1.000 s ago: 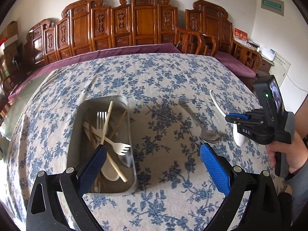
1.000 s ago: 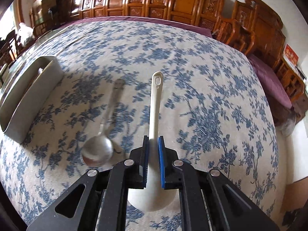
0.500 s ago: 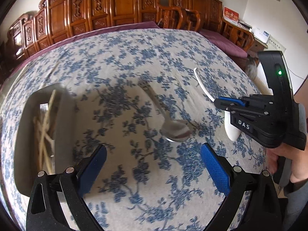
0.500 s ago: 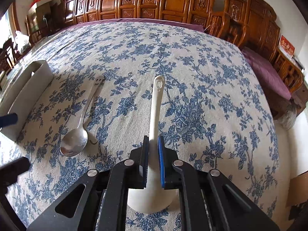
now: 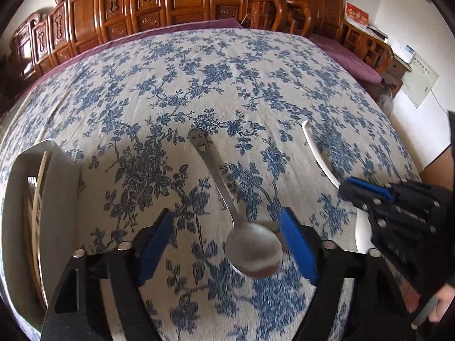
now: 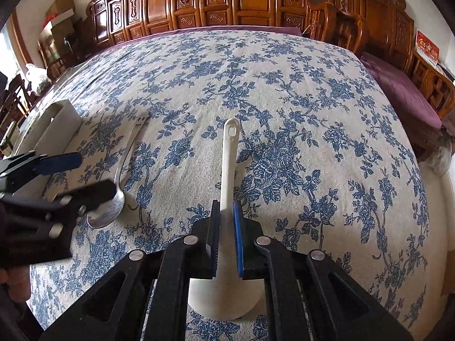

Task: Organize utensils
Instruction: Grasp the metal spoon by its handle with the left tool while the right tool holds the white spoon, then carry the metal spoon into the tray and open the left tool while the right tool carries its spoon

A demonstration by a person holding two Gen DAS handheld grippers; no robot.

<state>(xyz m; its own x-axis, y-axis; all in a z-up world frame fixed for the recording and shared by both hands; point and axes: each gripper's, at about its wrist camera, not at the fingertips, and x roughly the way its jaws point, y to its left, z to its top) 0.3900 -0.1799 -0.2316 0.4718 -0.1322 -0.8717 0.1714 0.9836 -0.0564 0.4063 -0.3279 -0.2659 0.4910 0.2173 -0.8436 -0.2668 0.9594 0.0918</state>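
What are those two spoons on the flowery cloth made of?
The grey spoon with a smiley-face handle looks like polished metal, probably stainless steel: its bowl is shiny and mirrors light. The plain white spoon has a matte, even surface, so plastic or melamine seems likely, though glazed ceramic cannot be ruled out.

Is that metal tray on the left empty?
No. The tray holds utensils: pale wooden sticks show inside it.

Left tool (image 5: 227,236) moved from tray (image 5: 17,199) over to metal spoon (image 5: 250,244), fingers now straddling bowl.
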